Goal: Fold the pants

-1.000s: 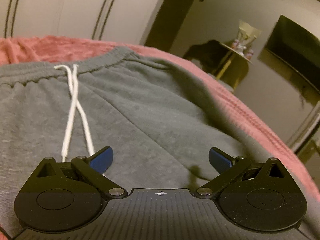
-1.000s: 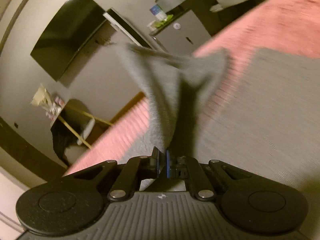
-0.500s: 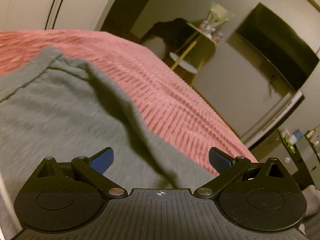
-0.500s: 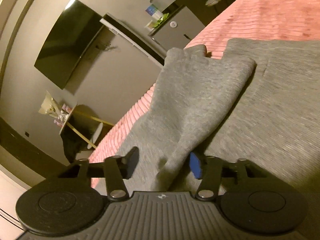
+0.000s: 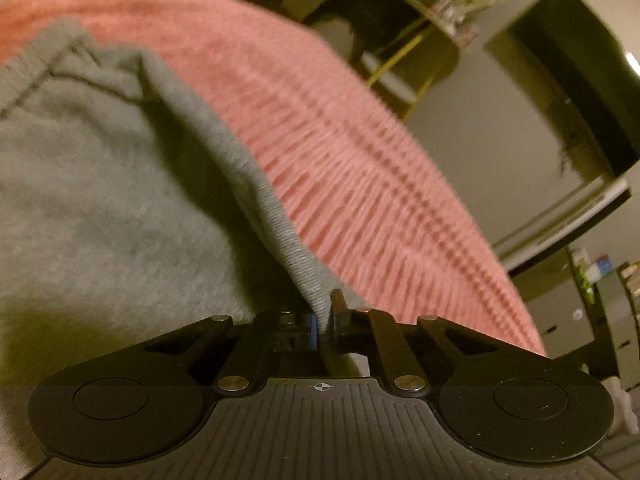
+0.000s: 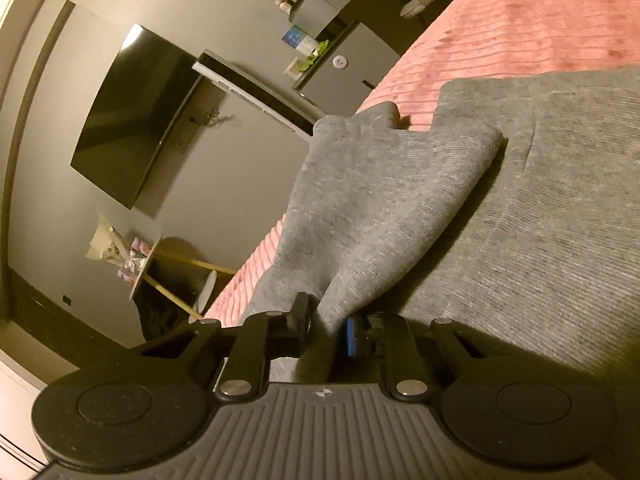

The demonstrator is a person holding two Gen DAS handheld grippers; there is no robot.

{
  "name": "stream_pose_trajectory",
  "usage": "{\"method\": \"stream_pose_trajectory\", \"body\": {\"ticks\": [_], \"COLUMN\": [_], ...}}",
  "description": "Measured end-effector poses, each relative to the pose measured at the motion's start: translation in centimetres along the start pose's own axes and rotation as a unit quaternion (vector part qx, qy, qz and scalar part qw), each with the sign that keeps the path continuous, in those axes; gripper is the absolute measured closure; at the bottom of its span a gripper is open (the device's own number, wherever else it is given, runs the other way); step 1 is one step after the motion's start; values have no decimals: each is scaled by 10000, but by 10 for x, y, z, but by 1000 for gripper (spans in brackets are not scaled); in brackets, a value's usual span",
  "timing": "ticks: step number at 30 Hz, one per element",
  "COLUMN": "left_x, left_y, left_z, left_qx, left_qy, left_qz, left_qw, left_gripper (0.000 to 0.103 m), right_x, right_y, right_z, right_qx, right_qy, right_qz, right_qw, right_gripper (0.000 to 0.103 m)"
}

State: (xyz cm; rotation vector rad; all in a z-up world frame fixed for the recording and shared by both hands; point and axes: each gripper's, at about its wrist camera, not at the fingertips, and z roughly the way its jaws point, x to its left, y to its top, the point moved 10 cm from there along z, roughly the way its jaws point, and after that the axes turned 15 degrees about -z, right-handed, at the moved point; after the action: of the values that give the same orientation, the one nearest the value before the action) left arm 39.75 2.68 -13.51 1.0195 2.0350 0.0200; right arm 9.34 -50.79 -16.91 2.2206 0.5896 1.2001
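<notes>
Grey sweatpants [image 5: 120, 200] lie spread on a pink ribbed bed cover [image 5: 360, 160]. At their side edge, below the waistband corner, my left gripper [image 5: 325, 316] is closing, and its pads pinch a raised ridge of grey fabric. In the right wrist view a fold of a pant leg [image 6: 380, 200] lies over the rest of the pants [image 6: 560, 260]. The near end of that fold sits between the closing jaws of my right gripper [image 6: 326, 324], and the pads squeeze it.
The bed cover's edge [image 6: 248, 268] drops off to the left of the pants. Beyond it stand a wall-mounted TV [image 6: 132, 120], a small side table with bottles [image 6: 148, 264] and a grey cabinet [image 6: 348, 64]. More pink cover [image 6: 540, 20] stretches behind the pants.
My left gripper swept from the drawstring area to the pants' side edge and went from wide open to shut on it. My right gripper let the lifted fold drop, opened, then closed on it again.
</notes>
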Motion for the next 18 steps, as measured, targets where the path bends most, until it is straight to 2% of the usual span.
{"method": "stream_pose_trajectory", "body": {"ticks": [2,6,10,13,15,18], "left_x": [-5,-12,14,52,80,112], "left_y": [0,-10,-41,-79,-104,-126], "left_z": [-24,-93,-160,-191,-198,-193], "left_qx": [-127,-291,-216,-63,70,281], "left_qy": [-188,-565,-781,-564,-334,81], "left_qz": [91,404,504,549,588,489], "left_qw": [9997,9972,9954,9969,9977,9984], "left_gripper": [95,96,95,95,95,91], "right_x": [4,18,19,17,7,-26], "right_y": [9,36,59,60,52,29], "right_z": [-7,-43,-91,-124,-139,-133], "right_qx": [-121,-539,-842,-846,-731,-52], "right_qy": [-52,-149,-229,-398,-678,-1103], "right_qz": [-48,-431,-553,-921,-1277,-1151], "right_qw": [9999,9975,9947,9914,9868,9872], "right_gripper": [97,98,98,98,98,98]}}
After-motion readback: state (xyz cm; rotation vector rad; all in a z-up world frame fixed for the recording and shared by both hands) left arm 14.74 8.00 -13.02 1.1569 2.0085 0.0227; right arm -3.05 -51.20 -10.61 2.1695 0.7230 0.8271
